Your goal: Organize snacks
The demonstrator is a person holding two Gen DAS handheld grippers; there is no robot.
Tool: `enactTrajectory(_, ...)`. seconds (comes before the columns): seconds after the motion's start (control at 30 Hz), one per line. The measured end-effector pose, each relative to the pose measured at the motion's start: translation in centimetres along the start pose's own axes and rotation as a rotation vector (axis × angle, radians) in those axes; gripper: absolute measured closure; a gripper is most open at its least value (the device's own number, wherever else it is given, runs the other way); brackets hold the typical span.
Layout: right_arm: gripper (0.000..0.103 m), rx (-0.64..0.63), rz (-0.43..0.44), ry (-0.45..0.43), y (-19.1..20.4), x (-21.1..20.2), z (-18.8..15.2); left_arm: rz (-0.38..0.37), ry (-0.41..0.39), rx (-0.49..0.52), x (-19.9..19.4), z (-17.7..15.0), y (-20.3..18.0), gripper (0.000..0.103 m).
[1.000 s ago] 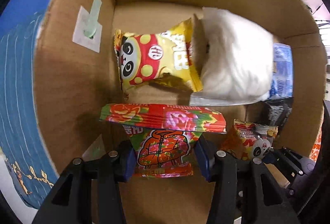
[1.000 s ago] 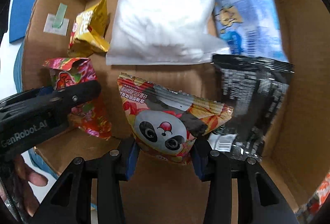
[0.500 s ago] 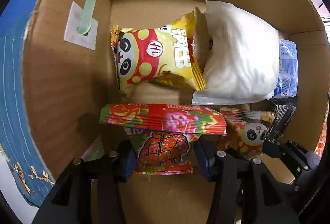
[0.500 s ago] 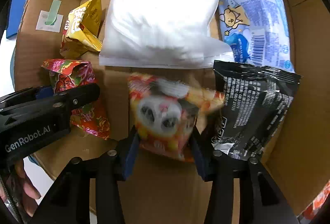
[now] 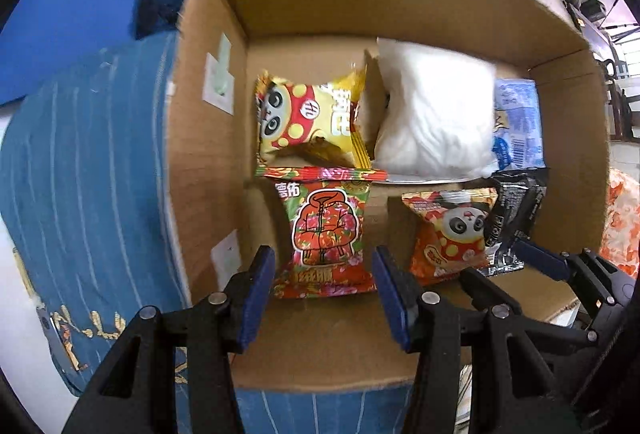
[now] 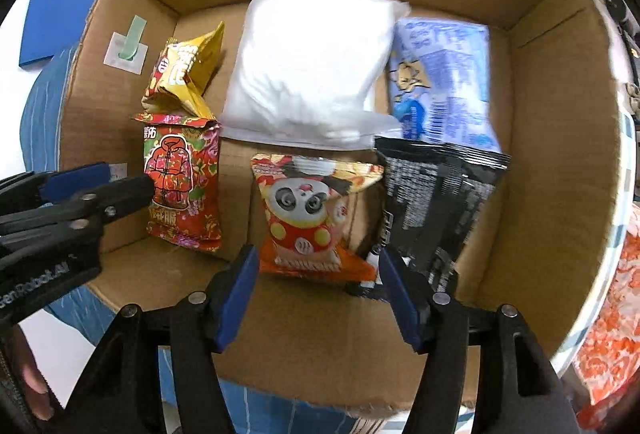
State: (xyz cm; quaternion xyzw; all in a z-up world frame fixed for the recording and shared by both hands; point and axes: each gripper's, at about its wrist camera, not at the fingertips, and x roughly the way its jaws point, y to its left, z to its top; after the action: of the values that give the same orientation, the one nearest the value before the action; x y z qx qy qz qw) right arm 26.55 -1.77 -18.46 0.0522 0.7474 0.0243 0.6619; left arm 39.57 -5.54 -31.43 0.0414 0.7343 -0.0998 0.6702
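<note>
- Snacks all inside the cardboard box (image 6: 560,162), six packets in two rows on its floor; organizing looks close to done, judging by the layout.
- Front row, left to right in the right wrist view: red floral packet (image 6: 182,186), orange panda packet (image 6: 312,218), black packet (image 6: 432,202).
- Back row: yellow panda packet (image 6: 186,74), white pouch (image 6: 308,70), blue packet (image 6: 440,82).
- Left gripper (image 5: 324,294) with jaws spread wide, nothing between them; red floral packet (image 5: 326,234) just ahead of the gap, apparently free of both pads.
- Right gripper (image 6: 316,298) likewise wide and empty; orange panda packet lying just beyond the tips.
- Risk one: clipping the front row on the way out. Either packet sits right at the open jaws, so a careless pull could drag it out of line.
- Risk two: black packet leaning against the orange panda packet and close to the right pad; a nudge could slide or flip it.
- Risk three: yellow panda packet (image 5: 308,118) propped up with its lower edge over the red floral packet's top seal; a knock to one probably shifts the other.
- Risk four: grippers side by side and near each other, so a crossing move could make them collide.
- Box resting on blue striped fabric (image 5: 80,174); soft footing, so a push on a wall might shift the whole box.
- Orange patterned cloth (image 6: 612,314) beside the box on the right.
</note>
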Motion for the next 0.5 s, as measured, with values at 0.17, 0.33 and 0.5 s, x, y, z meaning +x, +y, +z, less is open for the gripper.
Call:
enactTrajectory(0.17,0.038,0.021,-0.011,-0.036,-0.6,-2.2,-1.5,-0.008,-0.069,-0.022,-2.7,-1.7,0.0,0.046)
enactTrajectory(0.33,0.031,0.037,-0.026,-0.095,-1.2,-5.1,-3.6,-0.035,-0.132,-0.038,-5.3,-3.6,0.3,0.036)
enactTrajectory(0.5,0.02,0.049,-0.057,-0.171,-1.4,-8.5,-5.8,-0.033,-0.196,-0.031,-8.1,-5.0,0.6,0.012)
